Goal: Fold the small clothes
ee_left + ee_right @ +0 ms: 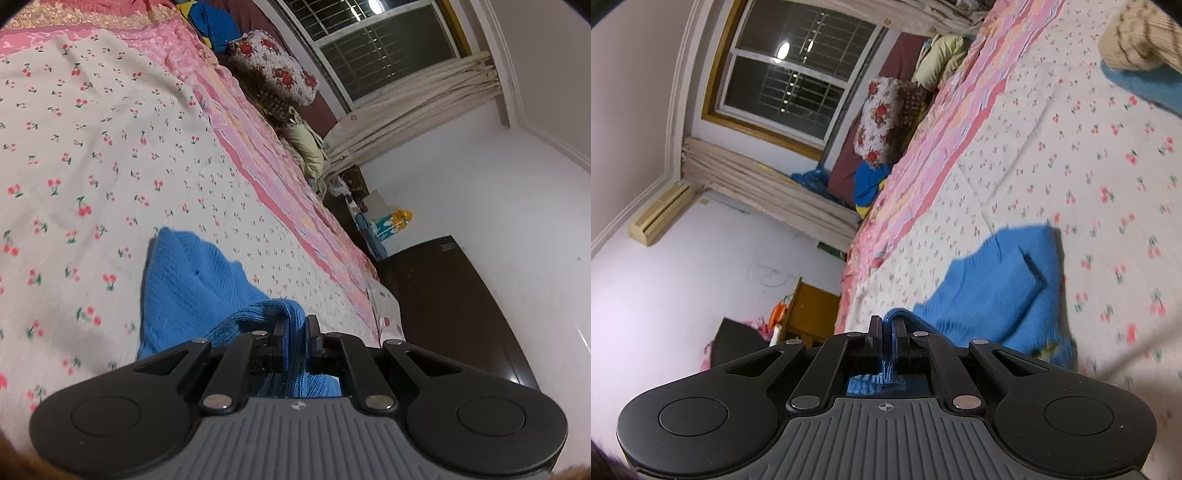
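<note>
A blue knitted garment [192,291] lies partly lifted over the cherry-print bedsheet [92,155]. My left gripper [297,325] is shut on a bunched edge of it, the knit squeezed between the black fingers. In the right wrist view the same blue garment [1001,291] trails off to the right over the sheet, with a folded flap showing. My right gripper [886,325] is shut on another edge of it, blue yarn pinched between the fingers. Both views are tilted and blurred.
A pink striped blanket [258,155] runs along the bed beside a floral pillow [273,66] and a window [380,48]. A dark cabinet [450,295] stands past the bed end. A beige knit piece [1137,44] and a teal cloth [1141,86] lie on the sheet.
</note>
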`<state>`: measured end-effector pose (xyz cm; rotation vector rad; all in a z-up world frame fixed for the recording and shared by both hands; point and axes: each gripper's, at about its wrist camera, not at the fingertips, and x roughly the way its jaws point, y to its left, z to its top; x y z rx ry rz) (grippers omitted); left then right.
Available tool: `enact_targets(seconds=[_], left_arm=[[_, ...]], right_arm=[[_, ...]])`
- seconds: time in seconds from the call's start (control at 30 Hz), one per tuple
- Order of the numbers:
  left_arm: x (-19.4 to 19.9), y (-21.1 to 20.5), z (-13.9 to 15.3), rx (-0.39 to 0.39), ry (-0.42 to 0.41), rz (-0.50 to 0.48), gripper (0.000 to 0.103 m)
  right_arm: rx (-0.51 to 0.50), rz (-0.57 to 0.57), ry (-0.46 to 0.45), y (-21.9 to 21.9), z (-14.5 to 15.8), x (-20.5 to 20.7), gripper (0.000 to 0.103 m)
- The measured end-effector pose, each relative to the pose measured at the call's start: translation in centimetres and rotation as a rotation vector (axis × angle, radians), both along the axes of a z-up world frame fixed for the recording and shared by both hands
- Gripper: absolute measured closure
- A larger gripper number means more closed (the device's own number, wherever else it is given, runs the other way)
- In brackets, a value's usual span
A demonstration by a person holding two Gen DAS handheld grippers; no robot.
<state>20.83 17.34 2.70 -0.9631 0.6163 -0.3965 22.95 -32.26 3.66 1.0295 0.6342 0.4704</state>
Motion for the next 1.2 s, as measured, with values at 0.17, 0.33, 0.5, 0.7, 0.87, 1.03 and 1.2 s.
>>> enact_targets(seconds=[0.17,0.33,0.5,0.7,0.87,1.03,1.2], left_arm=[[2.1,0.3,-1.2,-0.011,0.023,0.024,0.089],[4.0,0.4,-2.5,-0.001,0.06,0.05,0.089],[5.0,0.3,-3.0,0.005,0.07,0.058,0.089],[5.7,0.9,-4.0,-0.047,0.077,0.098,0.089],[5.4,2.1,-5.0,-0.094,0.113,0.194,0.089],[5.2,2.5,-4.1,-0.042,0.094,0.229,0.077],[4.7,1.2,-2.4,0.092,0.074,0.202,0.075]], right_arm=[[-0.03,-0.024,0.024,0.4,-1.0,2.5,0.098],[-0.054,-0.054,0.059,0.4,-2.1,4.3,0.098],[-0.061,-0.076,0.092,0.5,-2.9,6.0,0.098],[-0.045,-0.102,0.124,0.5,-3.9,7.2,0.098],[-0.044,-0.15,0.176,0.2,-5.1,8.0,0.098],[-0.034,-0.164,0.178,-0.3,-5.6,7.8,0.092],[-0.035,-0.173,0.124,-0.7,-4.4,7.5,0.071]])
